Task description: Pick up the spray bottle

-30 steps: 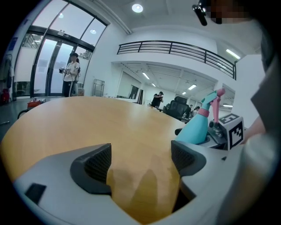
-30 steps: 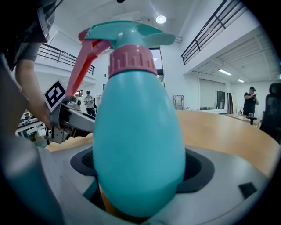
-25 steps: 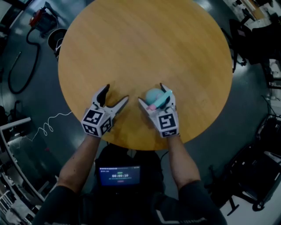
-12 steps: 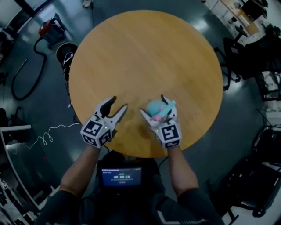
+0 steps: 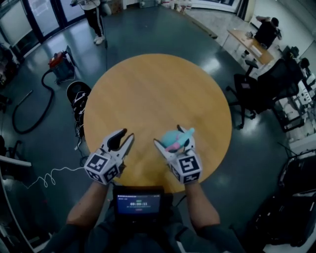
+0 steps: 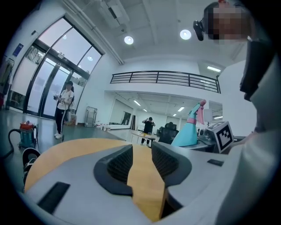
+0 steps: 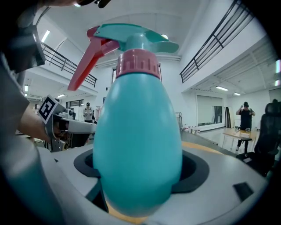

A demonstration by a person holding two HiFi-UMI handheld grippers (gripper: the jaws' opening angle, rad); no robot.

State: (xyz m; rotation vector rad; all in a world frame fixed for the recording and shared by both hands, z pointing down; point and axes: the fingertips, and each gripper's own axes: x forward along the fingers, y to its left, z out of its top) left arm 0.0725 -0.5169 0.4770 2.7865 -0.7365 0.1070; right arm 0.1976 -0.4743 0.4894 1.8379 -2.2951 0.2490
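Observation:
The teal spray bottle (image 5: 172, 139), with a pink collar and a pink trigger, is held upright above the round wooden table (image 5: 153, 94). My right gripper (image 5: 174, 140) is shut on its round body. In the right gripper view the bottle (image 7: 138, 140) fills the middle, with the black pads (image 7: 193, 169) pressed to its sides. My left gripper (image 5: 124, 139) hovers beside it to the left. Its jaws have just been closing, a narrow gap remains and nothing is between them (image 6: 141, 160). The left gripper view shows the bottle (image 6: 189, 132) off to the right.
A red vacuum cleaner (image 5: 61, 65) and its hose lie on the floor at the left. Black office chairs (image 5: 256, 91) stand to the right of the table. A person (image 5: 93, 14) stands at the far end, and a desk (image 5: 247, 42) is at the top right. A small screen (image 5: 138, 202) sits at my chest.
Both grippers have risen from the table, the right one carrying the bottle up with it. The left gripper's jaws have narrowed from wide open to a small gap.

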